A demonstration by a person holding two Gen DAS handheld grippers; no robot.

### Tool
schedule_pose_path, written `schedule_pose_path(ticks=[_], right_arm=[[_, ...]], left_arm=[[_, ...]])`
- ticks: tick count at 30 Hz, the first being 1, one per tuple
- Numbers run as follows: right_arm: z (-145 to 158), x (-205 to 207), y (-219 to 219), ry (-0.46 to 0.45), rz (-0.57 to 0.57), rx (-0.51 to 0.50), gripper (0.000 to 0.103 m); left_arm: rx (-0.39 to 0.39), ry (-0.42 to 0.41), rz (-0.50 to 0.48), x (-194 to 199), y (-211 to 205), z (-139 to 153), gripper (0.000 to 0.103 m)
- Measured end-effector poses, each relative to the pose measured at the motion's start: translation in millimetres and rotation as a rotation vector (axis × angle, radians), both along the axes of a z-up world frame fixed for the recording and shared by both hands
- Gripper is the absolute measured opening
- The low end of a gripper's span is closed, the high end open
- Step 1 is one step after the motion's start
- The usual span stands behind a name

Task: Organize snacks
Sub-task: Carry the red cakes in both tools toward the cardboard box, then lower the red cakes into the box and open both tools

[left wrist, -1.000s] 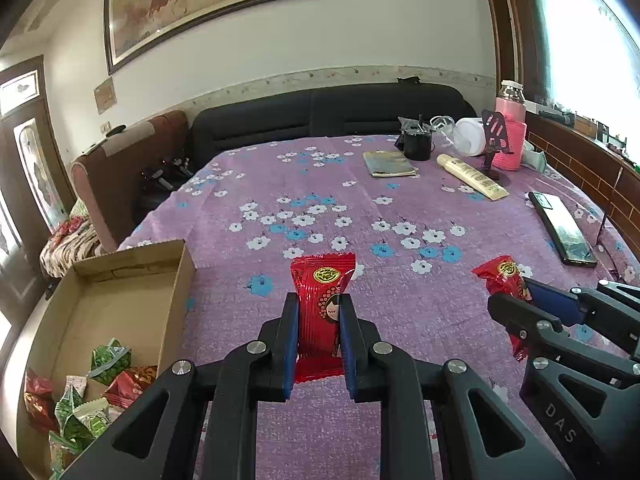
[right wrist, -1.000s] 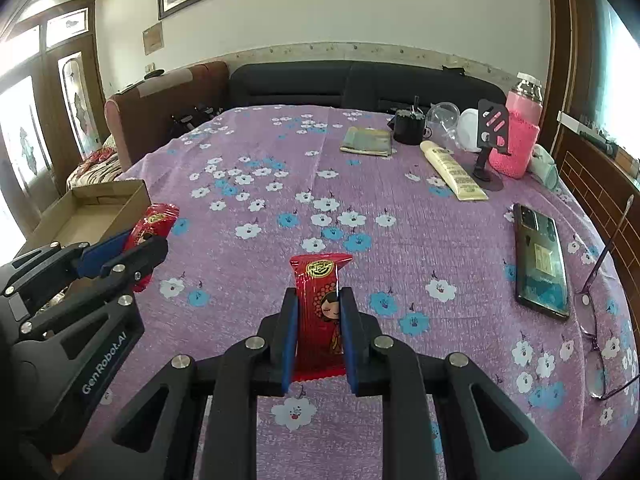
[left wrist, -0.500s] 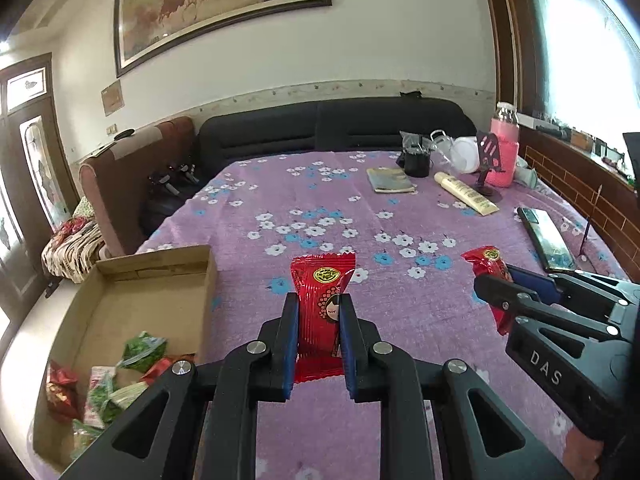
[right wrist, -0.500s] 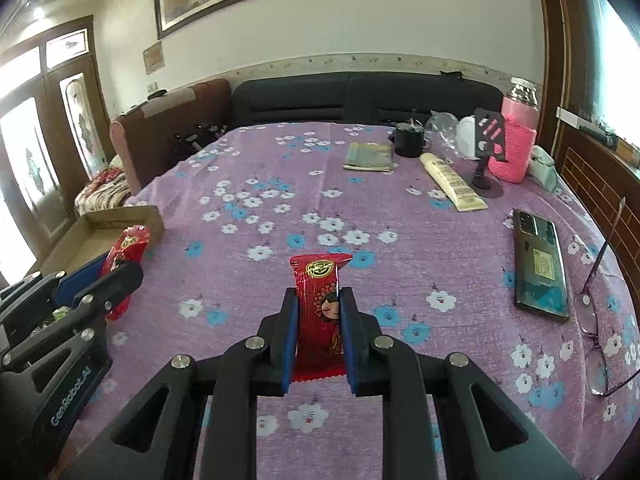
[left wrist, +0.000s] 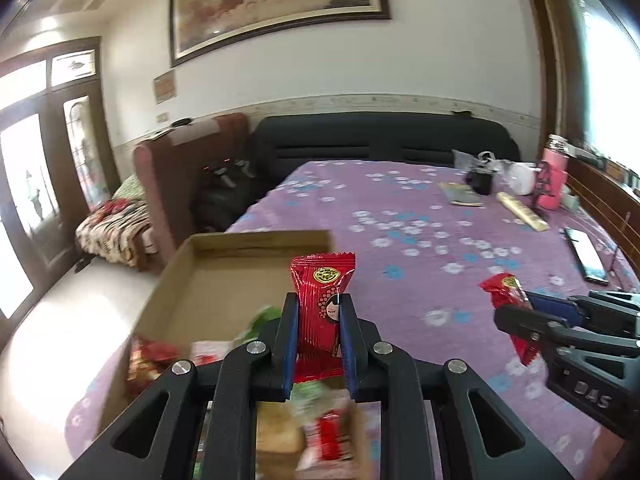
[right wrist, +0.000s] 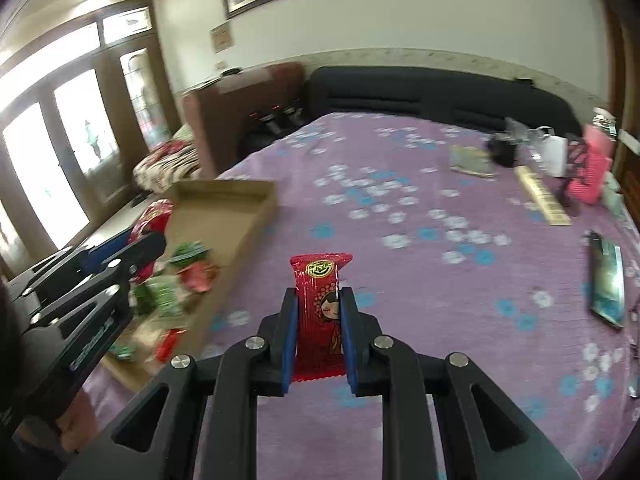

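My left gripper (left wrist: 318, 340) clamps a red snack (left wrist: 322, 308) upright over the box (left wrist: 224, 280); my right gripper (right wrist: 318, 340) pinches its own red pack (right wrist: 318, 312) above the cloth (right wrist: 420, 240), beside the box. I'd drop the left one low among the packets, then bring the right across. A purple flowered cloth covers the table, with a dark sofa (left wrist: 380, 140) behind.

The letters "DAS" stand in raised relief on the right claw (left wrist: 520, 322).
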State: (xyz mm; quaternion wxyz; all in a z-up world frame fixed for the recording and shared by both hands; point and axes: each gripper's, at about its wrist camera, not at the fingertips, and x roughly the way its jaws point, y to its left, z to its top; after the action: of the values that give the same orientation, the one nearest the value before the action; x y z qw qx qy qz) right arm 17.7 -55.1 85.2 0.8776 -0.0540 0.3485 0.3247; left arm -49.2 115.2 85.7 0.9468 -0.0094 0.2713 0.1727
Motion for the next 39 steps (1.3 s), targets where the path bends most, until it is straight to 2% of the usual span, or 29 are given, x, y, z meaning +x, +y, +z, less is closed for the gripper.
schedule_pose_path(ticks=[8, 12, 20, 28, 39], right_arm=[[-2, -32, 58, 0.048, 0.151, 0.008, 0.019], [-9, -46, 84, 0.063, 0.205, -0.008, 0.019], [-30, -59, 117, 0.082, 0.258, -0.053, 0.019], [-42, -56, 121, 0.099, 0.263, -0.045, 0.019], [-50, -53, 121, 0.117, 0.266, -0.042, 0.019]], left_arm=[[-0.009, 0.024, 0.15, -29, 63, -23, 0.019], [-0.046, 0.064, 0.191, -29, 85, -39, 0.019], [-0.084, 0.12, 0.167, -21, 96, -57, 0.02], [-0.135, 0.157, 0.141, -17, 100, -65, 0.02], [-0.116, 0.174, 0.134, -14, 97, -65, 0.02]])
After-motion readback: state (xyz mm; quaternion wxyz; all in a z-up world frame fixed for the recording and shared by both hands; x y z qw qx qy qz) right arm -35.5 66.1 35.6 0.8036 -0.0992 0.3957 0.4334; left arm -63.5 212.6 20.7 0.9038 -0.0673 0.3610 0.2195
